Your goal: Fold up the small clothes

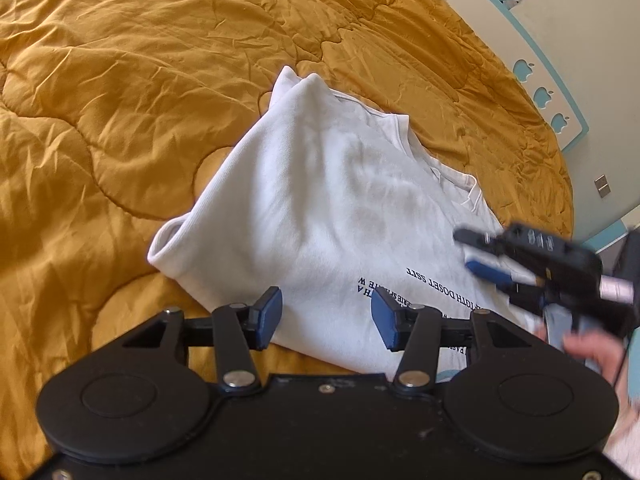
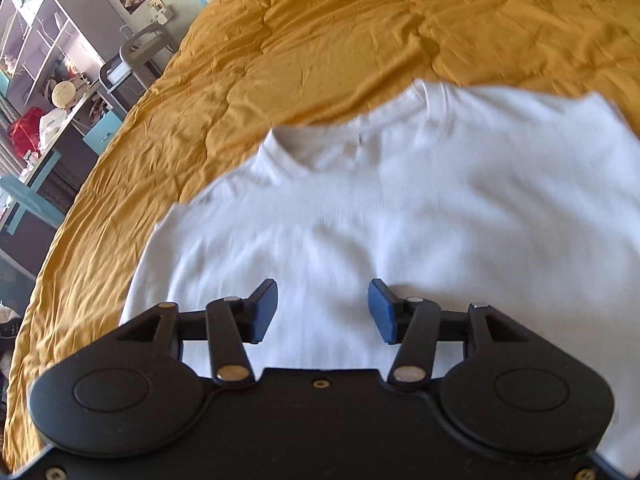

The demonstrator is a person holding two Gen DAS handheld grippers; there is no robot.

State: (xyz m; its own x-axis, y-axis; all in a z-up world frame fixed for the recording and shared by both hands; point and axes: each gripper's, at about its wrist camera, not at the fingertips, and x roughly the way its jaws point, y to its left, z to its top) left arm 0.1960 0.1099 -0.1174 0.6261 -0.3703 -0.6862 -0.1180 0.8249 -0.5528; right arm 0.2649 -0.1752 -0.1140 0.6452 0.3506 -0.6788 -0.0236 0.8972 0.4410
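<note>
Each view is taken from a gripper's wrist, looking forward and downward along its fingers at close range. The white shirt (image 1: 320, 208) is seen from one side in the left wrist view, and from its hem toward its collar in the right. The shirt and the mustard quilt (image 2: 320, 32) beneath it are shared.

white shirt (image 1: 320, 200) | dark upside-down print, partly legible: "DOSET" | remaining letters unclear

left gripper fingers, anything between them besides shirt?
No. In the left wrist view the open left gripper frames only the white T-shirt, unpinched.
</note>
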